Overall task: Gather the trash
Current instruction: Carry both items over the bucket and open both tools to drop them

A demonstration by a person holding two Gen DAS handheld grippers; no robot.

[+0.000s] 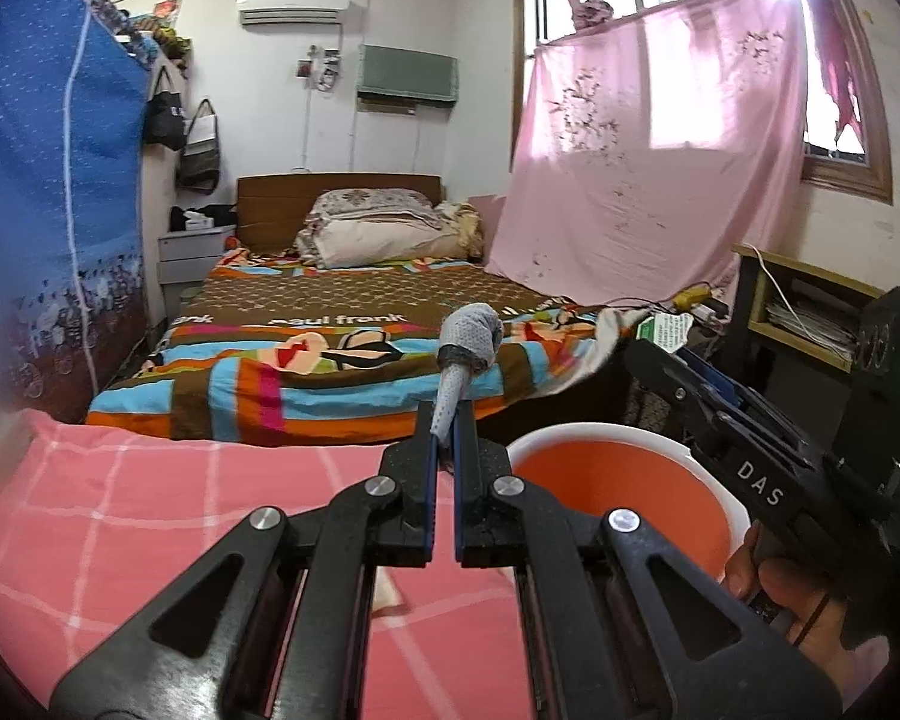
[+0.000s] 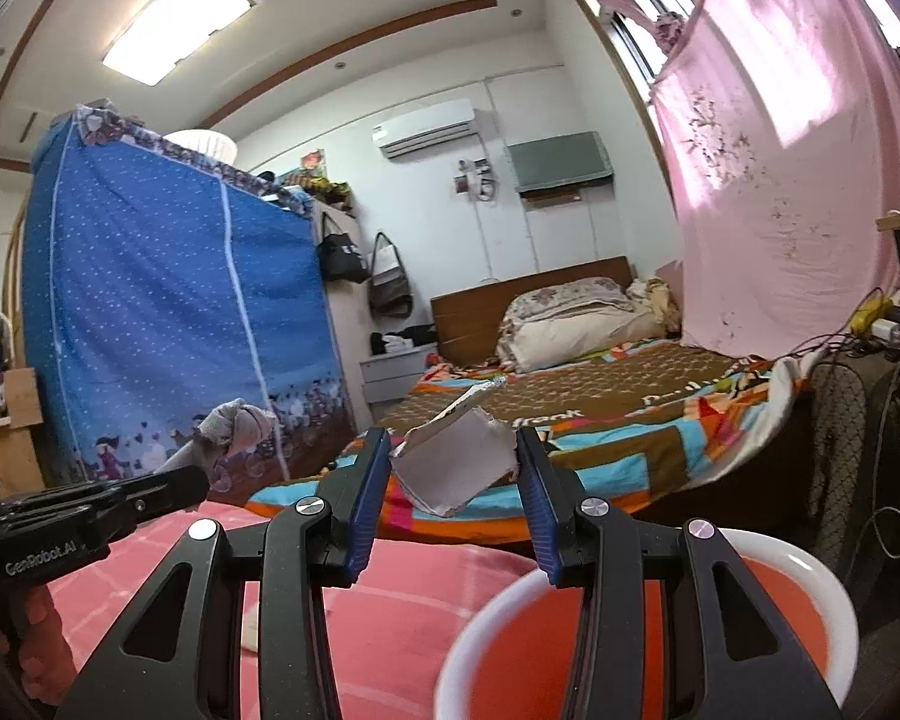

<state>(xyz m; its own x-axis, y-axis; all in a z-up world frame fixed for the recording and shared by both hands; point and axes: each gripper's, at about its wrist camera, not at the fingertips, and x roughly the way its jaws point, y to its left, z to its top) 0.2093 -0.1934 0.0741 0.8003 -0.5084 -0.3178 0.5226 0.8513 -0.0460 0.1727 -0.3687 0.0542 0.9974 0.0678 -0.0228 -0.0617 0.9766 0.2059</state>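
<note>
My left gripper (image 1: 447, 435) is shut on a grey dotted sock-like cloth (image 1: 465, 348), which sticks up from the fingertips above the pink checked bedcover (image 1: 150, 510). It also shows in the right wrist view (image 2: 234, 429). My right gripper (image 2: 453, 468) is shut on a torn piece of grey cardboard (image 2: 456, 468), held between its blue pads. An orange bin with a white rim (image 1: 618, 492) stands just right of the left gripper and sits below the right gripper (image 2: 648, 648).
A second bed with a colourful striped blanket (image 1: 342, 360) lies ahead. A blue fabric wardrobe (image 1: 48, 210) stands at the left. A pink sheet (image 1: 660, 168) hangs at the window. A wooden shelf with cables (image 1: 804, 312) is at the right.
</note>
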